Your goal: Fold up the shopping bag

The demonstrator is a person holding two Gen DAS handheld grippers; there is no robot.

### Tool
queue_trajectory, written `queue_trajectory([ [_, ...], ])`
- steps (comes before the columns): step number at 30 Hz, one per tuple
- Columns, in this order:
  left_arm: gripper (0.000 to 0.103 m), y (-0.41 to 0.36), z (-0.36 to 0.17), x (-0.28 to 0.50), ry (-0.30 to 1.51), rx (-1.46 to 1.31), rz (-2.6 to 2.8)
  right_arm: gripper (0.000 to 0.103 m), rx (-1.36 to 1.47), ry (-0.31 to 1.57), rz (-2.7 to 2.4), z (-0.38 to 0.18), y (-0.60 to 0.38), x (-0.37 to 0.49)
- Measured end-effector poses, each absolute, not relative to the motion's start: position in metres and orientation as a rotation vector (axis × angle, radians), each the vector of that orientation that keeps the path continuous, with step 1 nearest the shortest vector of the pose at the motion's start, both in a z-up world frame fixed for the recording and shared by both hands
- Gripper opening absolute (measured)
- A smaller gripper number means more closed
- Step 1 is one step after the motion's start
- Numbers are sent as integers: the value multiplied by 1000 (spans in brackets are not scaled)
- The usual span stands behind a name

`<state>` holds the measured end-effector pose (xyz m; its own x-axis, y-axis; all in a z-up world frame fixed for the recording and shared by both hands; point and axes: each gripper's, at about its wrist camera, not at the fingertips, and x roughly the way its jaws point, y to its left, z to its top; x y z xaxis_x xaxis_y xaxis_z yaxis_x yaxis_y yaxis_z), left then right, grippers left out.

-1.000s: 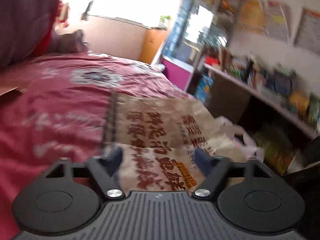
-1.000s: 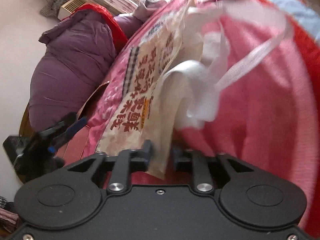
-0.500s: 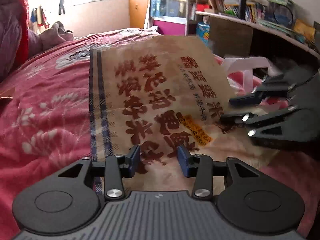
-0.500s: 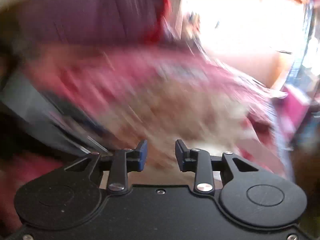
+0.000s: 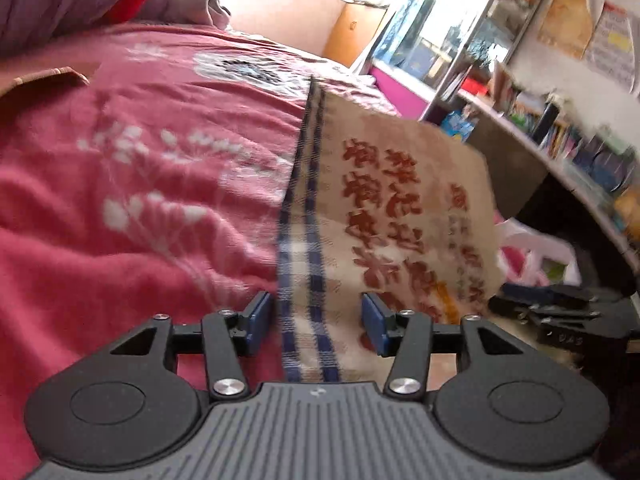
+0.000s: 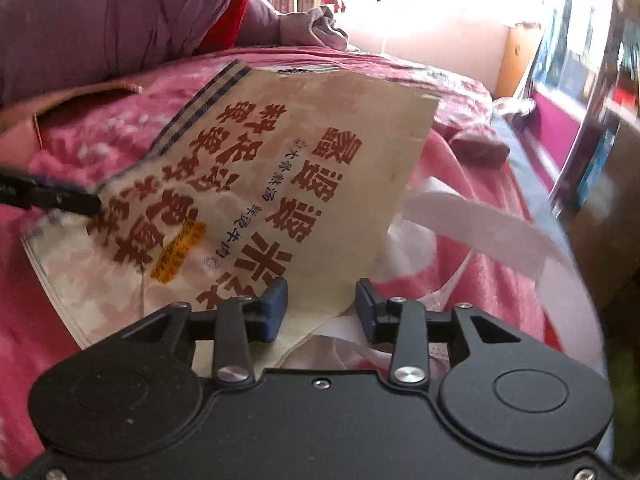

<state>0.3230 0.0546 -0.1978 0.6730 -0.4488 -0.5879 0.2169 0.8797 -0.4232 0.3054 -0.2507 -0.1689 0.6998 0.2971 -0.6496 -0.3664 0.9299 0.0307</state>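
Note:
A beige shopping bag (image 5: 400,208) with red characters and a blue checked edge lies flat on a pink floral blanket (image 5: 132,184). It also shows in the right wrist view (image 6: 280,168), with its white handles (image 6: 472,228) spread out to the right. My left gripper (image 5: 316,320) is open, its jaws either side of the bag's checked edge. My right gripper (image 6: 322,308) is open over the bag's near corner. The right gripper shows at the right of the left wrist view (image 5: 560,312); the left gripper's tip shows at the left of the right wrist view (image 6: 52,196).
A purple quilt (image 6: 112,20) is piled at the head of the bed. A piece of cardboard (image 5: 36,78) lies on the blanket at the left. Shelves with books and boxes (image 5: 568,140) run along the right, beside the bed's edge.
My right gripper let go of the bag's edge and swung round to face along the bed. The bag now lies flat. My left gripper opened wider and shifted left, onto the checked edge.

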Motion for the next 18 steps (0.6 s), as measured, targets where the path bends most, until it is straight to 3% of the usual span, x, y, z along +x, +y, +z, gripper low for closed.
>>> queue_trajectory([
  [3, 18, 69, -198, 317, 758, -366, -391, 38, -61, 720, 401, -167, -260, 306],
  [7, 17, 100, -192, 287, 792, -357, -441, 30, -12, 739, 527, -162, -256, 305],
  [11, 18, 119, -174, 294, 784, -305, -407, 30, -95, 757, 606, -160, -237, 293],
  [16, 21, 104, -140, 290, 574, -193, -337, 33, -188, 700, 545, -138, -229, 287],
  [17, 24, 94, -136, 294, 552, -177, -372, 38, -215, 684, 545, -135, -223, 289],
  [18, 39, 81, -134, 302, 543, -144, -398, 39, -241, 667, 545, -132, -216, 291],
])
